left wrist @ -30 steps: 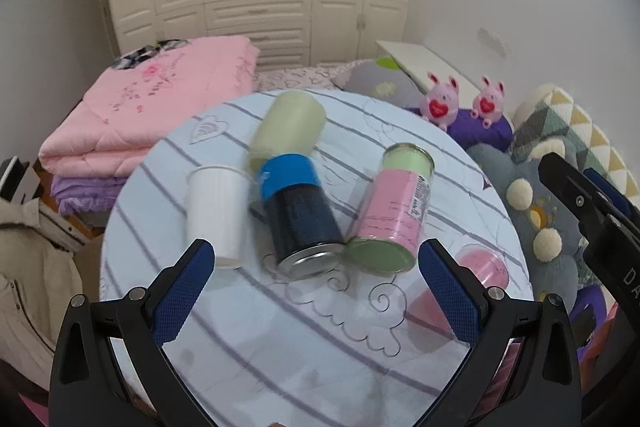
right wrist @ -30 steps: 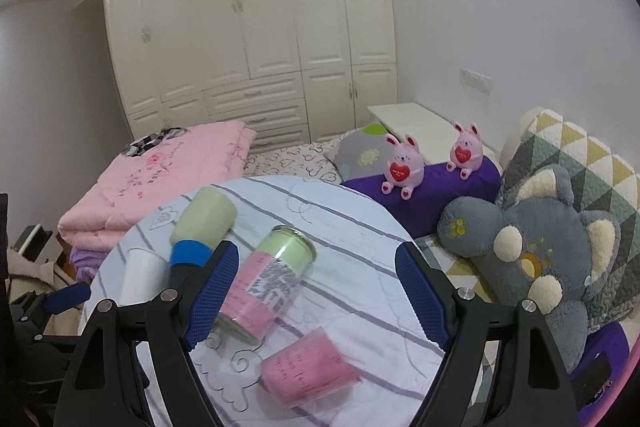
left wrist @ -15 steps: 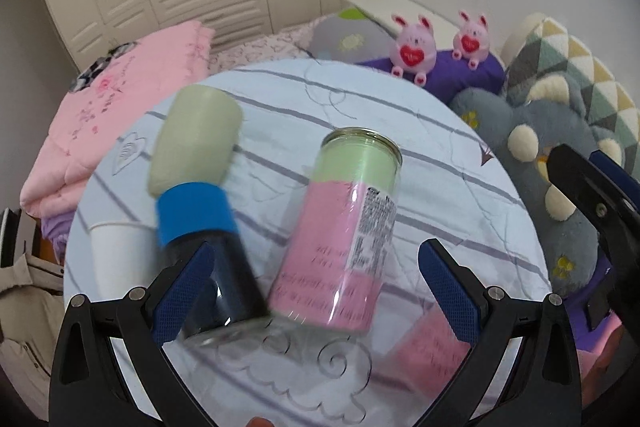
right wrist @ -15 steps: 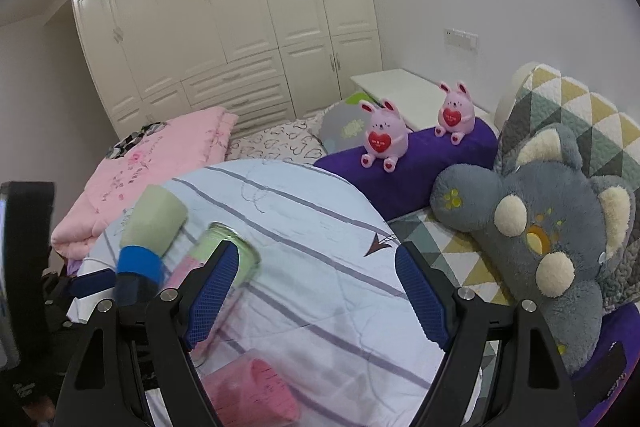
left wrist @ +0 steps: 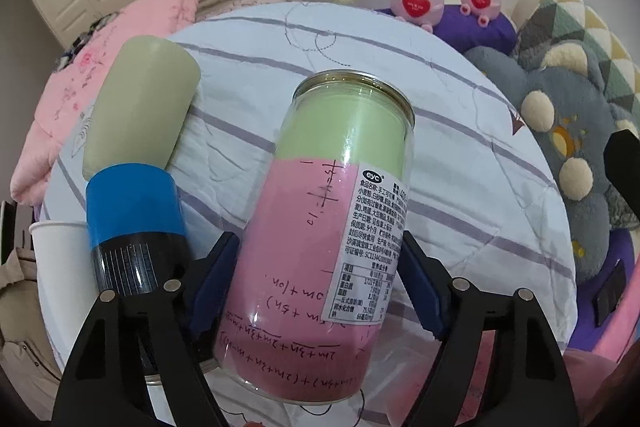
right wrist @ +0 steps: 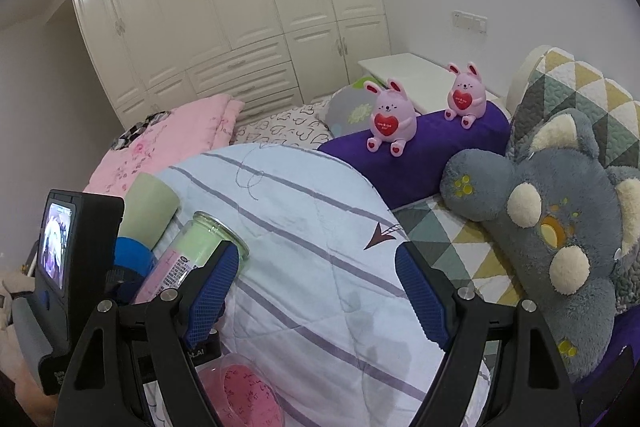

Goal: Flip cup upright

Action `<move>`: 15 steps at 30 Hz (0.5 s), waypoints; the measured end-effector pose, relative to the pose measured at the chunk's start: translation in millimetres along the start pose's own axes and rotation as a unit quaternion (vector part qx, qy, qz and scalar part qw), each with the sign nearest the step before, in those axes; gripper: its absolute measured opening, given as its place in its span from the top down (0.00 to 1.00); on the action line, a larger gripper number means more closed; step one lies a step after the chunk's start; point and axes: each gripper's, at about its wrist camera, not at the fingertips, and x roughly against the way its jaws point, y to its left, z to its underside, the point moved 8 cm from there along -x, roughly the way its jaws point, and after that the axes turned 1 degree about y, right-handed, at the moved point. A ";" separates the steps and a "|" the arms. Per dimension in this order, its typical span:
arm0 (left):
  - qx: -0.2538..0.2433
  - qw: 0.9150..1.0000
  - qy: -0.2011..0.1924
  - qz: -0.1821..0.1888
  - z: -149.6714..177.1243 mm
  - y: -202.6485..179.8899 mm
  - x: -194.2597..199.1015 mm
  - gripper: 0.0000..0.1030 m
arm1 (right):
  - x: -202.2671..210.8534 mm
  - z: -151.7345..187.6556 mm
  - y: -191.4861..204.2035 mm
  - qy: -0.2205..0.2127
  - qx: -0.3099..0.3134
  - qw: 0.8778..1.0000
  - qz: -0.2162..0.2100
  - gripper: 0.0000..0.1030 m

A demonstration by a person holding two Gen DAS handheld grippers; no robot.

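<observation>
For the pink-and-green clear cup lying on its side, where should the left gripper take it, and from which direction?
Grip the pink lower body of the pink-and-green cup, coming in from its base end along its length, fingers on opposite curved walls. The left gripper already straddles it there.

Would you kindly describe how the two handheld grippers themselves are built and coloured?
Both the left gripper and right gripper have matte black angular frames with silver rivets. Their fingers carry blue textured pads. From the right wrist view, the left unit shows a black body with a small lit screen.
</observation>
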 end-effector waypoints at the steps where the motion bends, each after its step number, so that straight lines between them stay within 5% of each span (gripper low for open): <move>1: 0.002 1.000 -0.002 0.002 -0.1 0.6 1.4 0.24 | 0.1 0.0 0.7 0.000 0.001 1.000 0.001 0.20; 8: 0.007 0.999 -0.026 0.027 -0.8 2.4 31.0 0.27 | 8.5 -5.4 9.0 -0.011 0.007 1.000 -0.001 0.20; 15: 0.008 0.999 -0.029 0.027 32.4 15.1 55.6 0.28 | 27.2 -3.0 32.5 -0.023 0.028 0.999 -0.010 0.20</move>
